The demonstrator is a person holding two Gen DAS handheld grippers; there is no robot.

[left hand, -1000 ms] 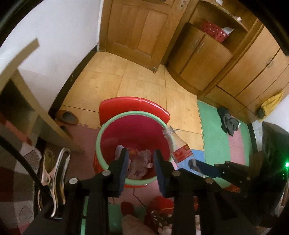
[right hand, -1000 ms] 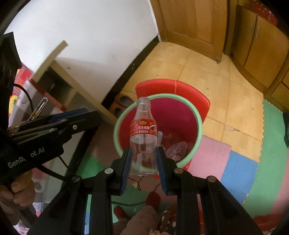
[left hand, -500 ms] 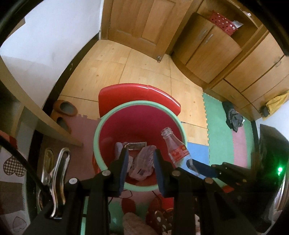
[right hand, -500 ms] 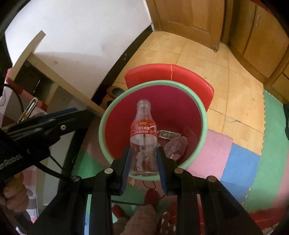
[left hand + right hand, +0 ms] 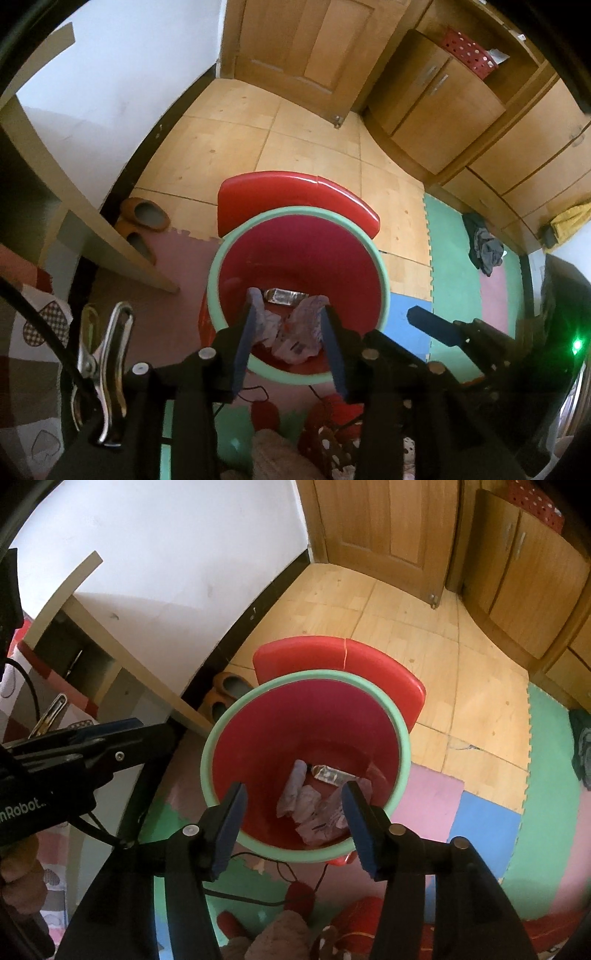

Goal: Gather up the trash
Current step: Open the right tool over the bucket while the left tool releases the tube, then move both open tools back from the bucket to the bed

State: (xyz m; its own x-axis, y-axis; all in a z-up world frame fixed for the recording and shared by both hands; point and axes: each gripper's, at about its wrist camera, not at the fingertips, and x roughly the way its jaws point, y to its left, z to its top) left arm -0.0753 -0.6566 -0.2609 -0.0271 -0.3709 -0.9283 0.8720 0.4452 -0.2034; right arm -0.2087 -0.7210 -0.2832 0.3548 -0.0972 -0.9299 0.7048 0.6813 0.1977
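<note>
Both hand-held grippers hang over the red bin with the green rim (image 5: pixel 386 295), pointing steeply down into it. Left hand-held gripper (image 5: pixel 290 345): its jaws are opening, moderately apart, with nothing pressed between them; the crumpled paper (image 5: pixel 295 332) seen in the gap lies down on the bin floor, not in the grip. Right hand-held gripper (image 5: pixel 295 823): its jaws are opening too, standing wider, and they are empty; only the bin's contents show through the gap.

Inside the bin, in the right wrist view, pale crumpled wrappers (image 5: pixel 314 808) lie in a heap toward the near side, and a flattened silvery packet (image 5: pixel 330 773) rests just behind them. No bottle shows clearly in either view, so I cannot tell whether one lies under the heap. The red lid (image 5: pixel 340 657) stands tipped back behind the rim, leaving the mouth clear.

As a judgement, the dropping step looks finished for both hands: trash sits in the bin and neither gripper carries anything. What is left is uncertain. A dark bundle of cloth (image 5: pixel 484 251) lies on the green floor mat (image 5: pixel 443 229), well apart from the bin, and slippers (image 5: pixel 146 216) sit by the wall; whether either counts as trash cannot be told
</note>
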